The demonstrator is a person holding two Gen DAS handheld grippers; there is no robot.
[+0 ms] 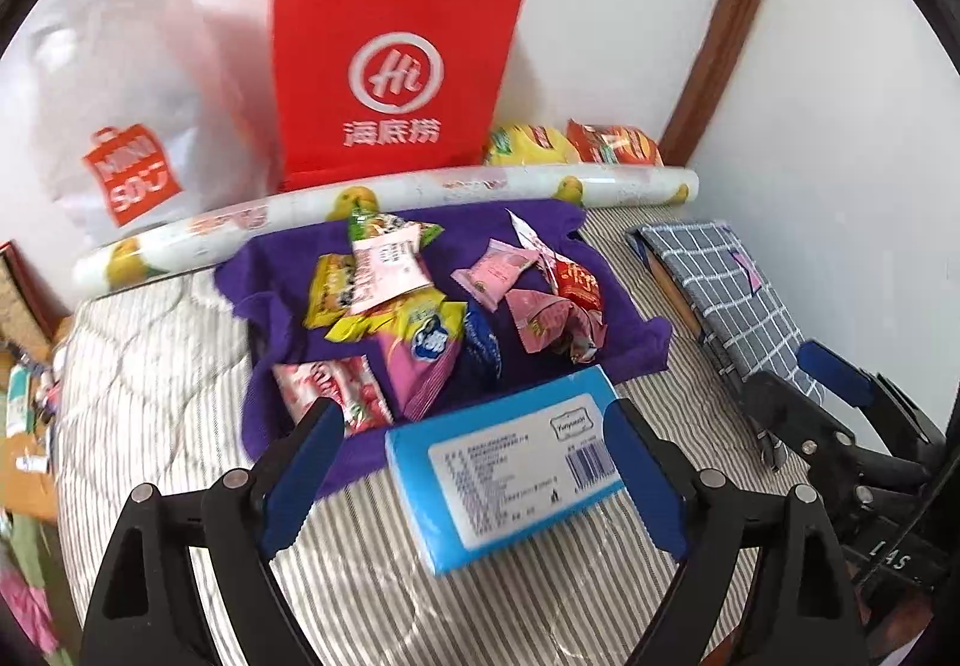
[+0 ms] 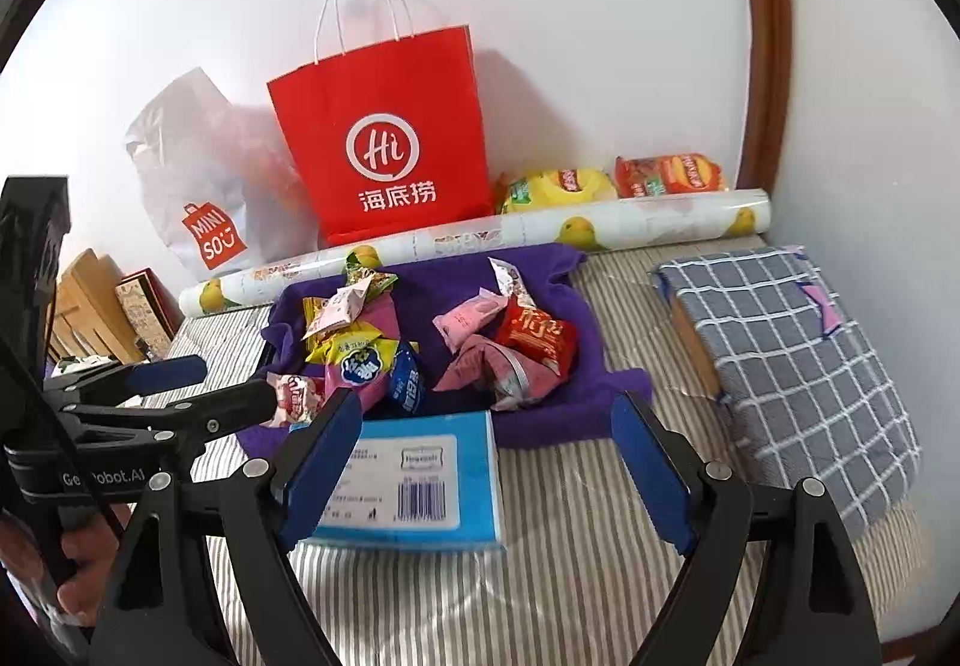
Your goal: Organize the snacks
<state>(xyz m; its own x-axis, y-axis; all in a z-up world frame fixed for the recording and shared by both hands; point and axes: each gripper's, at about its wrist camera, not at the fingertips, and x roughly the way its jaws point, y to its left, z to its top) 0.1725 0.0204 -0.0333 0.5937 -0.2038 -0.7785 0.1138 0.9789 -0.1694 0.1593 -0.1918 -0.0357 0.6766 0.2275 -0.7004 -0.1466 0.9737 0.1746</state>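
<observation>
Blue tissue pack (image 1: 504, 462) below spread left gripper (image 1: 480, 462) | right gripper (image 2: 489, 471) spread, empty | snacks (image 1: 432, 306) on purple cloth (image 1: 624, 318) ahead

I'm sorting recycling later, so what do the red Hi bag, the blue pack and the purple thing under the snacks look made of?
Red bag: likely matte paper, with crisp folds and twisted cord handles. Blue pack: glossy soft plastic film with a printed label, probably tissues. Purple cloth: soft, fuzzy fabric, rumpled at its edges.
</observation>
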